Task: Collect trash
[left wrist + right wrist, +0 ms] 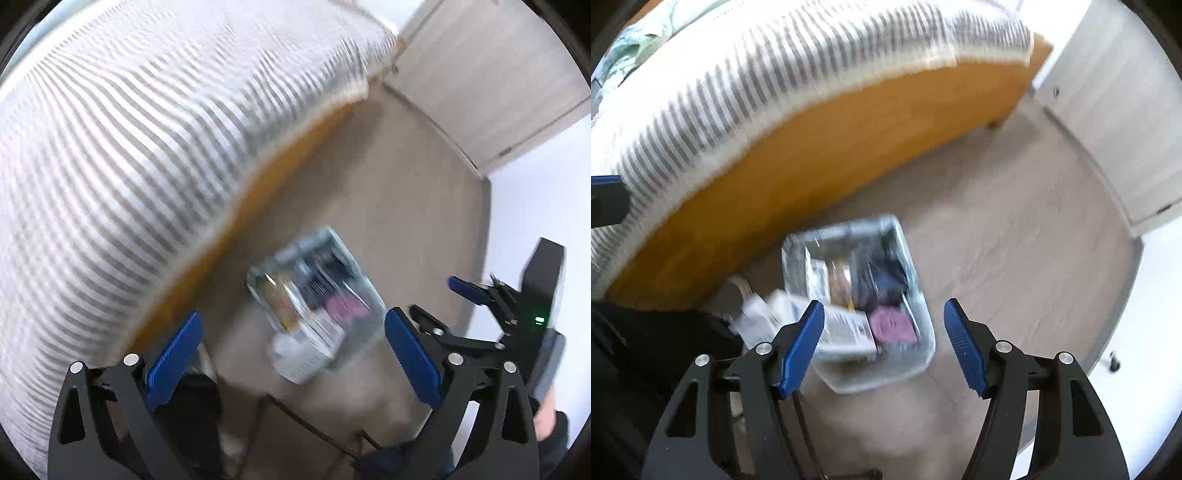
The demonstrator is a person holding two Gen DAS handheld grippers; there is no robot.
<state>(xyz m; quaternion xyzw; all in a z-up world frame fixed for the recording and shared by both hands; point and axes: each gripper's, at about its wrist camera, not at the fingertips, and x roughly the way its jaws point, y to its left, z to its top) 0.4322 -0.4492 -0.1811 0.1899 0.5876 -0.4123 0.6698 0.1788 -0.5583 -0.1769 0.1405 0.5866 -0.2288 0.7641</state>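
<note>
A clear plastic bin (pixel 364 280) stands on the floor beside the bed, blurred in both views. Inside lie a white carton (pixel 314 350), a purple item (pixel 347 306), a brownish wrapper and dark pieces. My left gripper (pixel 291 317) hangs above the bin, open, nothing between its blue pads. A blue finger (pixel 467 290) of the right gripper shows at the right edge. From the right wrist, the bin (pixel 923 354) sits below my right gripper (pixel 882 306), which is open and empty. The carton (pixel 846 328) leans over the bin's near-left rim, next to the purple item (pixel 892 325).
A bed with a striped cover (pixel 147 147) on an orange wooden frame (pixel 812 155) runs along the left. A pale cabinet door (pixel 1115 110) stands at the upper right. Wood-look floor (pixel 1015 240) surrounds the bin. Dark clothing (pixel 646 350) fills the lower left.
</note>
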